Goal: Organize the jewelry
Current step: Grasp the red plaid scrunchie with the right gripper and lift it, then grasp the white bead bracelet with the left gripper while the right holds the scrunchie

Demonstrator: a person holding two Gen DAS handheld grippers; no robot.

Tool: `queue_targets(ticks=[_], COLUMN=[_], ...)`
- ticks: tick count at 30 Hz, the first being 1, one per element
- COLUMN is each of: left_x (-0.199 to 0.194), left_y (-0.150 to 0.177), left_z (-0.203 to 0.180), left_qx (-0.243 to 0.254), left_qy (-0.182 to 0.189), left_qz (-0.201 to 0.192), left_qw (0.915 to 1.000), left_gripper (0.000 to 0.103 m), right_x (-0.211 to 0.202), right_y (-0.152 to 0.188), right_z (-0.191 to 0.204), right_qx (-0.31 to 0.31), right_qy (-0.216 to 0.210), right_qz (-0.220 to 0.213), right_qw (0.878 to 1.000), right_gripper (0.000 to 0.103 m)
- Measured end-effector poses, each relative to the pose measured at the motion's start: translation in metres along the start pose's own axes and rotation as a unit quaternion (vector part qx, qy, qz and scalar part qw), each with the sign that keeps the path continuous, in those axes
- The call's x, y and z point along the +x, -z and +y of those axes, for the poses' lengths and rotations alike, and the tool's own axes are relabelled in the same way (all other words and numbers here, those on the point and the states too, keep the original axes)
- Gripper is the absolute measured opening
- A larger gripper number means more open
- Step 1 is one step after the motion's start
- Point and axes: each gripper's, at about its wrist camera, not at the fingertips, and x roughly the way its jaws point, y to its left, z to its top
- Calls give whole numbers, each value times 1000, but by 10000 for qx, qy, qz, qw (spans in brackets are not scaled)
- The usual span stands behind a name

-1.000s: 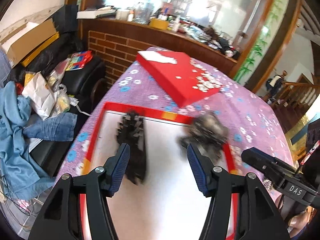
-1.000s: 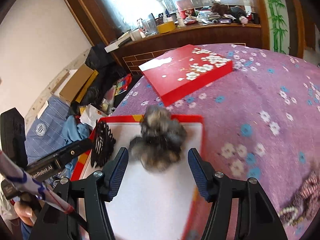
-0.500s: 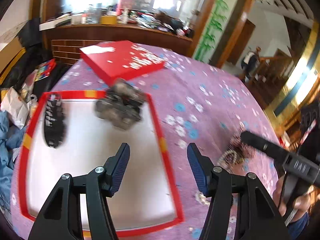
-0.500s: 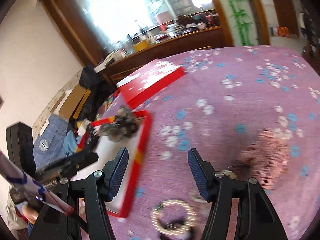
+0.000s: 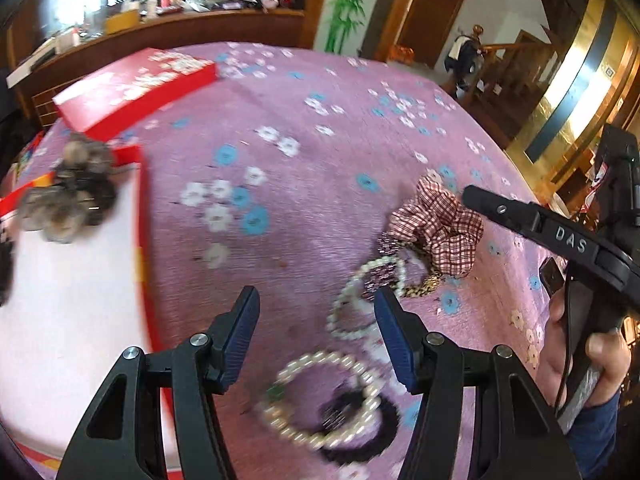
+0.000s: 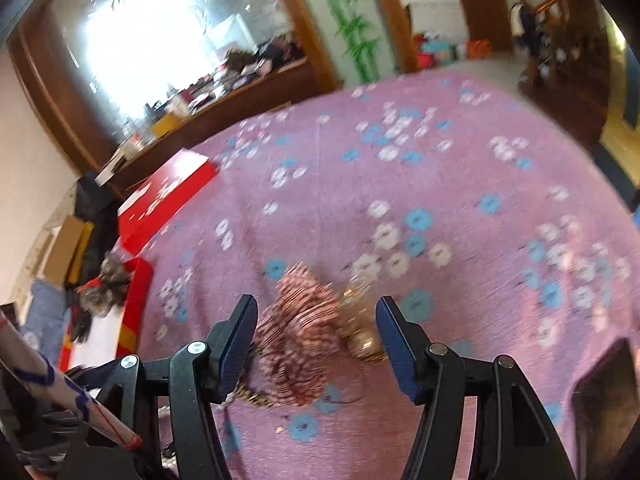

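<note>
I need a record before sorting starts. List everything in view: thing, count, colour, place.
tablecloth: one, purple with flowers, covers the table
box lid: one, red, far left
tray: one, red rim, white floor, left
fuzzy hair piece: one, grey-brown, in tray's far corner
checked scrunchie: one, red-white, right of centre
pearl bracelets: two, white, near left gripper
black hair tie: one, under nearer bracelet
gold-patterned piece: one, beside scrunchie
left gripper: open, empty
right gripper: open, above scrunchie
</note>
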Motion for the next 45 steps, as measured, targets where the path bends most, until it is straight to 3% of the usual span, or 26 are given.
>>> queue_targets(ticks=[2, 3, 4, 5, 6, 10, 13, 18, 21, 23, 28, 30, 31, 34, 39, 42, 45], left_x=[12, 16, 20, 25, 28, 35, 37, 38, 38, 38, 38, 39, 39, 40, 37, 35, 35], left_y=[0, 1, 2, 4, 4, 6, 6, 11, 18, 21, 17, 16, 15, 11, 16, 20, 24], left_z=[-8, -10, -10, -8, -7, -1, -5, -14, -26, -29, -21, -18, -14, -4, -15, -23, -32], left_qx=[89, 114, 126, 129, 125, 123, 270, 630, 1045, 1147, 1032, 970, 923, 728, 968, 1157, 1354], left_qy=[48, 64, 71, 81, 92, 180, 66, -276, -639, -896, -798, -1102, -1226, -846, -932, -661, -690], left_qz=[76, 61, 70, 107, 134, 180, 109, -27, -162, -237, -231, -322, -355, -239, -297, -163, -157], left_qw=[9999, 9999, 9999, 9998, 9998, 9996, 9996, 9976, 9923, 9891, 9912, 9886, 9875, 9935, 9905, 9910, 9883], left_gripper=[58, 58, 58, 58, 58, 56, 42, 10, 11, 19, 24, 56, 60, 53, 45, 45, 43], right_x=[8, 13, 17, 21, 23, -2, -22, -24, -27, -29, -31, -31, -31, -31, -31, -32, -31], right_y=[3, 6, 9, 14, 15, 10, 6, 9, 9, 11, 12, 13, 13, 13, 13, 13, 13], right_z=[8, 13, 17, 20, 23, 12, 11, 16, 19, 21, 24, 25, 25, 25, 24, 24, 25], right_qx=[-150, -264, -412, -568, -624, -262, -167, -155, -182, -200, -258, -278, -282, -257, -254, -253, -257], right_qy=[106, 114, 87, 157, 257, 106, 169, 0, -105, -121, -194, -185, -188, -190, -205, -198, -196], right_qz=[94, 180, 281, 390, 409, -90, -529, -509, -511, -543, -569, -601, -603, -601, -598, -600, -593], right_qw=[9998, 9994, 9987, 9975, 9969, 9996, 9983, 9986, 9985, 9983, 9979, 9976, 9976, 9977, 9977, 9977, 9977], right_gripper=[65, 52, 25, 14, 11, 10, 10, 10, 10, 10, 10, 10, 10, 10, 10, 11, 11])
